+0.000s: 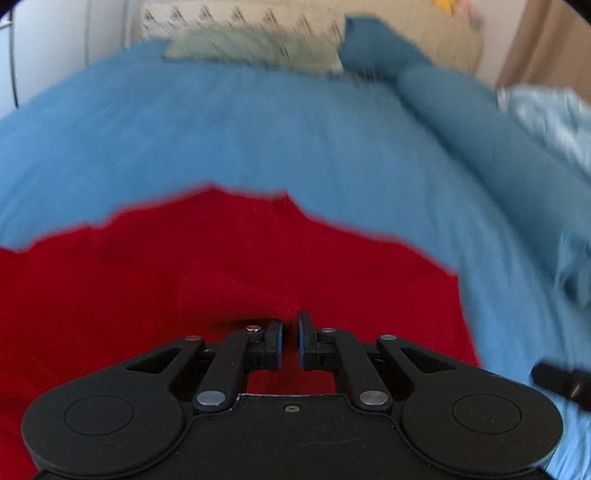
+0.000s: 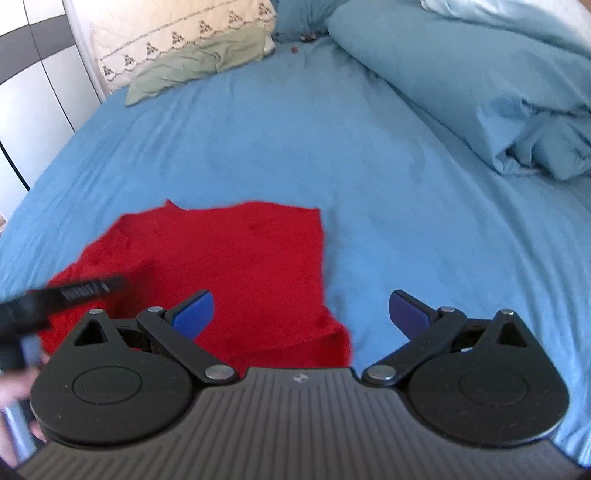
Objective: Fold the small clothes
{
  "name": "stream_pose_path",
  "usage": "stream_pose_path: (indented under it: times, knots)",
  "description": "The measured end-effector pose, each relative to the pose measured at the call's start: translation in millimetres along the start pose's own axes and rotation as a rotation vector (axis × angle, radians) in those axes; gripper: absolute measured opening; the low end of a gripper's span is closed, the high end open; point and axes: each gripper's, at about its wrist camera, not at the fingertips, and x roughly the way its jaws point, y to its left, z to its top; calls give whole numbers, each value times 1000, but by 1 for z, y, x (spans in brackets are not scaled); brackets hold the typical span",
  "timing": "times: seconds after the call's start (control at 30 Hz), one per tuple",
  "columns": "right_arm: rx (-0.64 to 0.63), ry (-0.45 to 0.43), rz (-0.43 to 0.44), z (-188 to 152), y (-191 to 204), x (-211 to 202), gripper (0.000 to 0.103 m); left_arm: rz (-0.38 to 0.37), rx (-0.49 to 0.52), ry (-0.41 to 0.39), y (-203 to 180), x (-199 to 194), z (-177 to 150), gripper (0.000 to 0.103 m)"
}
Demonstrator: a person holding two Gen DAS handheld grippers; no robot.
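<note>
A small red garment (image 1: 147,295) lies on the blue bedsheet (image 1: 258,129). In the left wrist view my left gripper (image 1: 290,334) is shut, with a raised fold of the red cloth pinched at its fingertips. The right wrist view shows the red garment (image 2: 240,258) spread flat with a straight right edge. My right gripper (image 2: 301,314) hovers open over the garment's lower right corner, with nothing between its blue pads (image 2: 195,312). The left gripper (image 2: 74,291) shows as a dark blur at the left over the cloth. A dark part of the right gripper (image 1: 561,380) shows at the right edge.
A bunched light-blue duvet (image 2: 498,92) fills the right side of the bed. A green pillow (image 2: 192,62) and a cream patterned pillow (image 2: 166,29) lie at the head. A white wardrobe (image 2: 33,92) stands at the left. A hand (image 2: 14,387) shows at bottom left.
</note>
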Motion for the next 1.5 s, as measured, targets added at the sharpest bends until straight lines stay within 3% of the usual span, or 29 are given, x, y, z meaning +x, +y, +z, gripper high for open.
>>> stream_pose_path:
  times: [0.07, 0.13, 0.2, 0.27, 0.37, 0.53, 0.63, 0.73, 0.8, 0.9, 0.93, 1.03, 1.23, 1.37, 1.5]
  knots:
    - [4, 15, 6, -2, -10, 6, 103, 10, 26, 23, -6, 5, -10, 11]
    - [15, 31, 11, -4, -15, 9, 103, 11, 34, 27, -11, 5, -17, 29]
    - [21, 42, 16, -3, -16, 13, 103, -7, 33, 6, -10, -4, -21, 61]
    - [21, 46, 26, 1, -12, 13, 103, 3, 44, -17, -6, -19, -26, 72]
    - [-18, 42, 65, 8, 5, 15, 103, 36, 41, -21, 8, -47, -30, 74]
    - [-266, 88, 168, 13, 71, 27, 103, 172, 16, -22, 62, -81, -37, 76]
    - [-416, 156, 214, 7, 120, 47, 103, 254, -16, -13, 98, -86, -42, 76]
    - [-519, 152, 215, -5, 160, 68, 101, 314, -45, -2, 134, -83, -47, 76]
    - [-572, 152, 185, -12, 179, 84, 85, 341, -57, 0, 151, -81, -49, 76]
    - [-623, 151, 129, -20, 197, 107, 52, 365, -69, 12, 168, -79, -52, 76]
    - [-620, 151, 110, -20, 198, 111, 32, 367, -72, 14, 174, -81, -56, 76]
    - [-515, 124, 108, -5, 186, 102, 25, 371, -89, 21, 183, -85, -58, 76]
    - [-322, 6, 84, 14, 133, 69, 25, 365, -88, 25, 188, -76, -55, 75]
    - [-154, 66, 67, 3, 85, 87, 26, 367, -80, 31, 188, -65, -55, 75]
    - [-47, 85, 81, -14, 59, 98, 34, 399, -58, 26, 190, -58, -52, 74]
